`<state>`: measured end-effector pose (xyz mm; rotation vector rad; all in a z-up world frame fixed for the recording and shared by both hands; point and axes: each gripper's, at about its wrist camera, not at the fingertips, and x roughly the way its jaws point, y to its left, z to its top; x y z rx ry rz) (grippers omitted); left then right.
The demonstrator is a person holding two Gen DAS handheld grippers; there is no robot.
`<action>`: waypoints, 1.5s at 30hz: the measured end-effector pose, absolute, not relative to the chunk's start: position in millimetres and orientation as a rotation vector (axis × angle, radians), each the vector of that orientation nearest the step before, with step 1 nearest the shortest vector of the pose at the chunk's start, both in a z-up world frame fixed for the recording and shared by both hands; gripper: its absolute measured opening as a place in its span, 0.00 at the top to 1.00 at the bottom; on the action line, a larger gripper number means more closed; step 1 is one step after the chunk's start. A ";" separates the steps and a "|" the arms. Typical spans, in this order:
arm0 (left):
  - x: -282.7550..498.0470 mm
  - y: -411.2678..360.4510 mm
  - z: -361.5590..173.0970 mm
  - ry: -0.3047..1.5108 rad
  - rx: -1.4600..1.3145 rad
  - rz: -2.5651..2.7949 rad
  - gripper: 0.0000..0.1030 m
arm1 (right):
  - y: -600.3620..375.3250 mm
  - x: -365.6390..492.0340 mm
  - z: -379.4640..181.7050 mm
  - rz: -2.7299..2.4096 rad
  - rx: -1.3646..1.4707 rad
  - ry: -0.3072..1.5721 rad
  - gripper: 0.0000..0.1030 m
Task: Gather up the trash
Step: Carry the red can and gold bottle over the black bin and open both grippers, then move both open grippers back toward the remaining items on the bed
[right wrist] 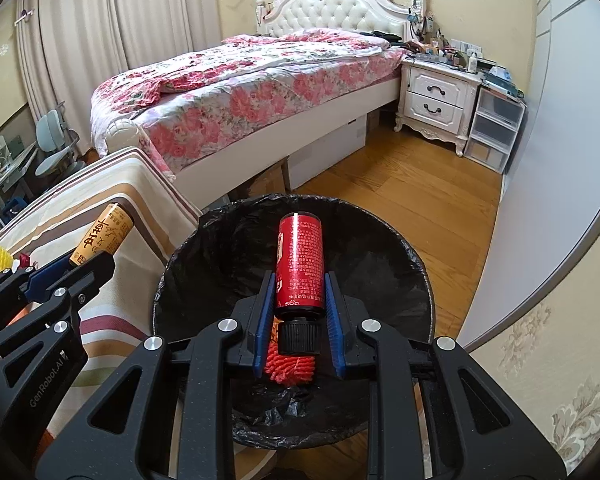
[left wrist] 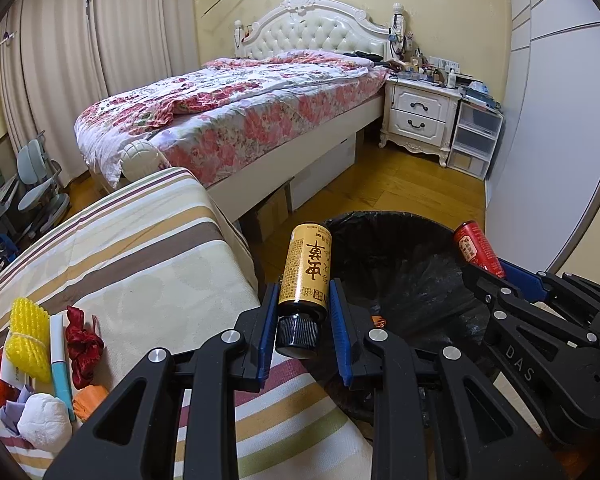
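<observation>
My left gripper is shut on a gold bottle with a black cap, held at the edge between the striped table and the black-lined trash bin. My right gripper is shut on a red bottle with a black cap, held over the open bin. A red foam net lies inside the bin below it. The red bottle shows in the left wrist view, the gold bottle in the right wrist view.
On the striped tablecloth at the lower left lie a yellow foam net, a red ribbon, a blue-white tube, a white ball and orange scraps. A floral bed, a nightstand and wood floor lie beyond.
</observation>
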<state>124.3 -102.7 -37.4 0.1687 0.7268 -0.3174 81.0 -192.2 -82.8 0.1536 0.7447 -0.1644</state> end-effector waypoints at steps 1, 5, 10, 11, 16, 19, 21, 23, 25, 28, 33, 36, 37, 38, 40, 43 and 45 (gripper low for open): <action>124.5 -103.6 -37.9 0.728 0.172 -0.318 0.75 | -192.7 81.2 -83.3 -0.165 0.154 0.745 0.77; 123.4 -106.2 -40.2 0.729 0.185 -0.320 0.75 | -195.1 80.6 -84.7 -0.170 0.159 0.747 0.77; 120.8 -105.4 -41.0 0.726 0.190 -0.308 0.64 | -198.8 79.2 -85.2 -0.177 0.173 0.743 0.76; 120.2 -105.0 -40.9 0.723 0.190 -0.305 0.60 | -199.3 78.8 -85.1 -0.179 0.175 0.743 0.75; 117.7 -99.9 -38.9 0.718 0.173 -0.298 0.45 | -201.3 75.7 -83.6 -0.189 0.177 0.738 0.73; 116.8 -95.1 -37.5 0.718 0.155 -0.293 0.40 | -201.6 73.0 -82.0 -0.197 0.182 0.729 0.65; 117.0 -93.4 -36.7 0.719 0.149 -0.289 0.39 | -201.6 72.2 -81.5 -0.198 0.184 0.730 0.65; 116.7 -90.9 -35.4 0.718 0.143 -0.284 0.38 | -201.8 71.5 -81.2 -0.202 0.188 0.729 0.64; 116.0 -89.3 -34.2 0.717 0.139 -0.278 0.36 | -201.2 70.8 -80.3 -0.203 0.188 0.728 0.64; 114.7 -84.2 -31.7 0.713 0.131 -0.268 0.34 | -199.8 69.8 -78.1 -0.203 0.186 0.726 0.61; 110.5 -73.0 -26.8 0.705 0.115 -0.243 0.31 | -192.8 69.4 -73.2 -0.205 0.182 0.715 0.55; 108.2 -63.2 -22.8 0.699 0.104 -0.223 0.30 | -188.1 68.1 -70.0 -0.202 0.181 0.708 0.46; 106.5 -58.7 -21.3 0.696 0.102 -0.214 0.30 | -185.0 68.1 -69.0 -0.196 0.179 0.707 0.46; 104.4 -55.0 -20.6 0.695 0.100 -0.206 0.29 | -181.9 67.9 -68.0 -0.191 0.178 0.707 0.46; 101.0 -46.3 -18.9 0.693 0.098 -0.188 0.29 | -175.9 67.4 -66.2 -0.178 0.174 0.707 0.45; 96.0 -30.0 -16.4 0.691 0.087 -0.157 0.29 | -163.5 67.4 -64.7 -0.153 0.165 0.709 0.45; 92.7 -18.1 -14.9 0.692 0.077 -0.137 0.29 | -155.8 65.9 -64.1 -0.136 0.159 0.711 0.45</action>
